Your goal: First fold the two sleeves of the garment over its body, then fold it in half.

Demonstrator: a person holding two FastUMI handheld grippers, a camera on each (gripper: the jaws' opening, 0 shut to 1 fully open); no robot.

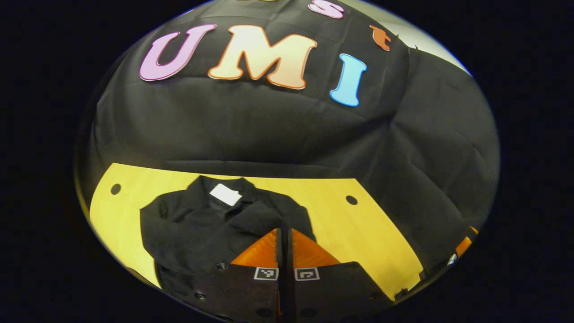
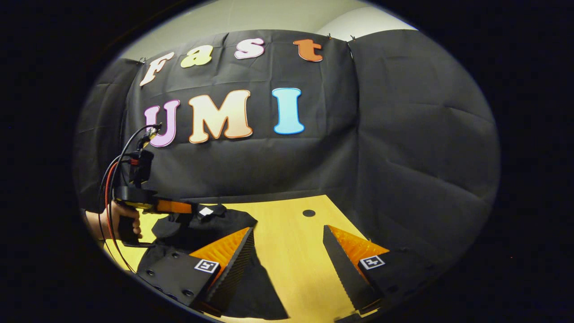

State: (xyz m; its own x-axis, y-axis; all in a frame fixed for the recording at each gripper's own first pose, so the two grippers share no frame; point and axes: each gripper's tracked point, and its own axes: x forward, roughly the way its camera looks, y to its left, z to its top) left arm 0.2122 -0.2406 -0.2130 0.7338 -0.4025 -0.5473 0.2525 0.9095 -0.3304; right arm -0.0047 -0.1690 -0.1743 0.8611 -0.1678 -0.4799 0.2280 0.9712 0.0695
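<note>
A black garment [image 1: 197,229] lies on the yellow table [image 1: 358,233], collar away from me, with a white label [image 1: 226,194] at the neck. One sleeve lies folded across the chest. My left gripper [image 1: 285,232] hovers over the garment's right side, its orange fingers [image 1: 262,251] pressed together; no cloth shows between them. In the right gripper view the garment [image 2: 210,226] lies at the left, and a hand [image 2: 114,220] holds the left gripper [image 2: 190,207] over it. My right gripper [image 2: 289,251] stands open above the table, its left finger [image 2: 235,260] over the garment's hem.
The table [image 2: 291,242] has round holes [image 1: 351,200] [image 1: 115,189] near its back corners. Black booth cloth hangs close behind and to the right. An orange bit of the right gripper [image 1: 464,246] peeks in at the far right edge. Bare wood lies right of the garment.
</note>
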